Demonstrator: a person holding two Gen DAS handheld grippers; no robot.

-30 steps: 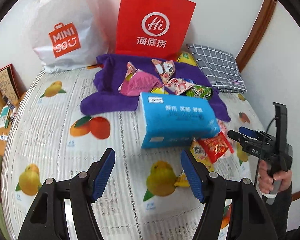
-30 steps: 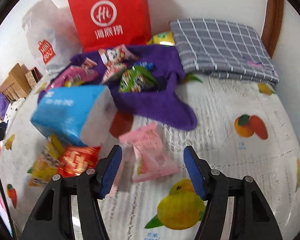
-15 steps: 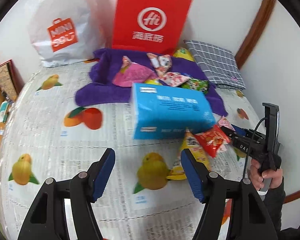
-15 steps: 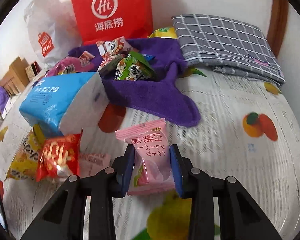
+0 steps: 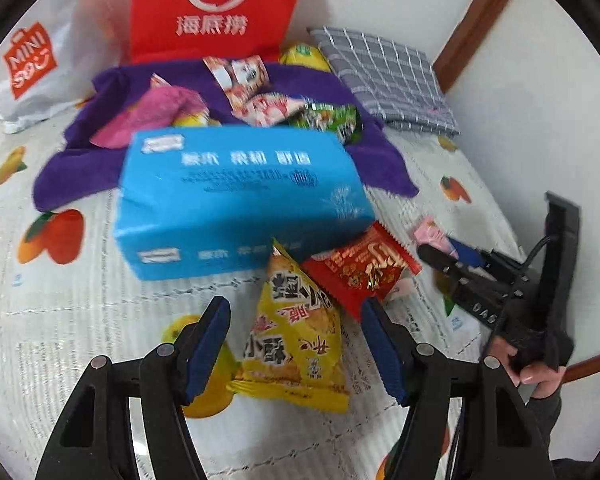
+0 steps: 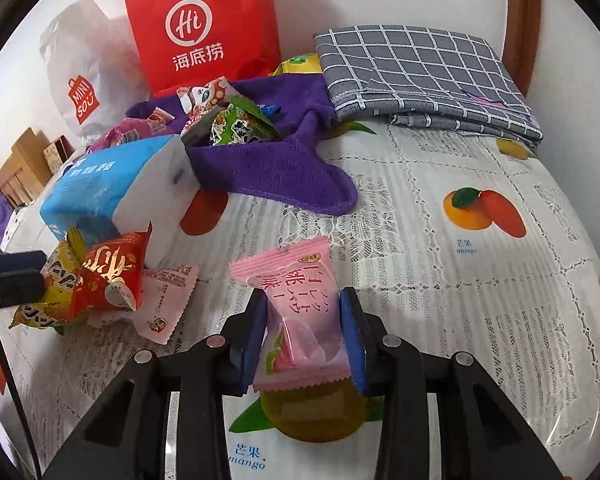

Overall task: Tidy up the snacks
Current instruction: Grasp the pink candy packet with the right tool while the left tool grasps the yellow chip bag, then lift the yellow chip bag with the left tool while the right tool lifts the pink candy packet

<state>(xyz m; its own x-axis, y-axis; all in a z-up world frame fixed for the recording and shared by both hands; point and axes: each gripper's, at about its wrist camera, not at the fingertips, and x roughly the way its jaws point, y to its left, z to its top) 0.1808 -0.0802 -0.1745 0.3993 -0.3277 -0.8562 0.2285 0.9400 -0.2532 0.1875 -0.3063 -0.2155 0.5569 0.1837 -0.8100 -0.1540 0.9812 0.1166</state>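
Gripping pink snack packet (image 6: pixel 300 320): crinkled wrapper, right gripper (image 6: pixel 302 340) jaws clamped.

We see both grippers (image 5: pixel 296 344) (image 6: pixel 302 340) as black frames with blue finger pads (image 5: pixel 208 346) and silver screws. The far right one trails a black cable; its hand (image 5: pixel 536 372) shows bare skin, perhaps a dark sleeve.

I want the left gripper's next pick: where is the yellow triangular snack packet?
In the left wrist view, the yellow snack packet lies on the tablecloth between the open left gripper jaws, just in front of the blue tissue pack, touching the red packet.
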